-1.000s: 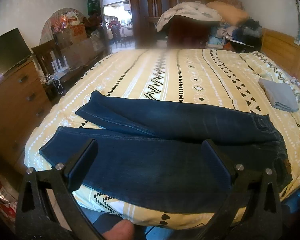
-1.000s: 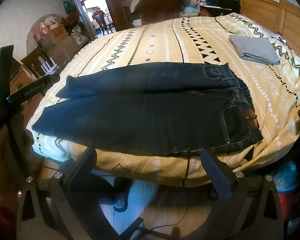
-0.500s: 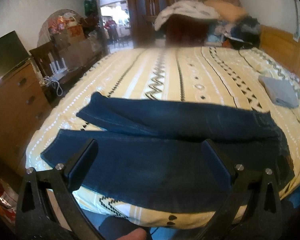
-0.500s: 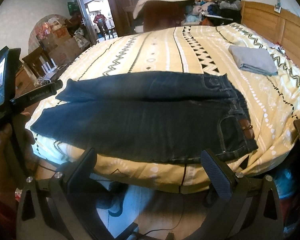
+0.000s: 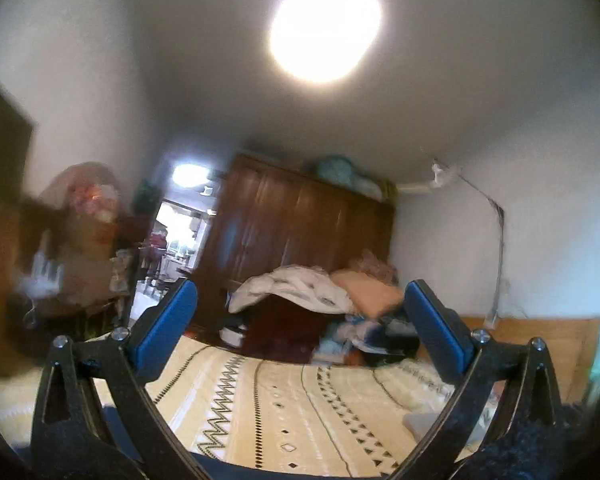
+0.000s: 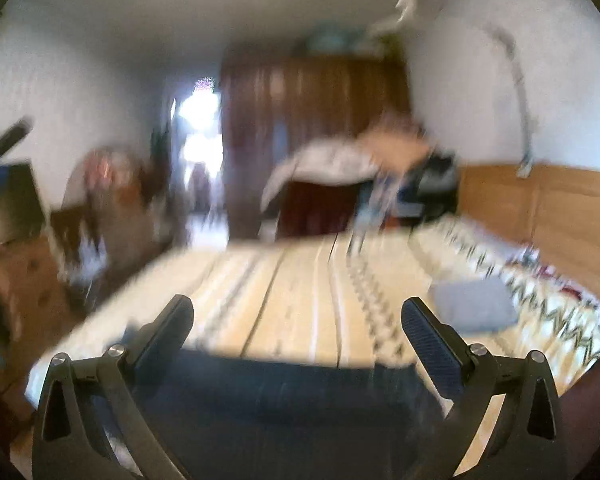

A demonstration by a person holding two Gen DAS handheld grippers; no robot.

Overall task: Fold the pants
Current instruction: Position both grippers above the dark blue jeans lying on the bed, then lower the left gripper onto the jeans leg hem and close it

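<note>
Dark blue jeans (image 6: 284, 404) lie flat on the yellow patterned bed (image 6: 300, 280), low in the blurred right wrist view, between and below the fingers. My right gripper (image 6: 296, 336) is open and empty just above them. In the left wrist view only a dark strip of the jeans (image 5: 228, 470) shows at the bottom edge. My left gripper (image 5: 300, 328) is open and empty, tilted up toward the ceiling and the far wall.
A folded grey cloth (image 6: 472, 308) lies on the bed at the right. A dark wooden wardrobe (image 5: 300, 240) and a pile of clothes (image 5: 312, 292) stand beyond the bed. A wooden headboard (image 6: 560, 216) runs along the right. A doorway (image 5: 176, 240) and boxes are at the left.
Both grippers have tilted sharply upward and moved in lower toward the bed; the jeans have dropped to the bottom of both views. Both stay open.
</note>
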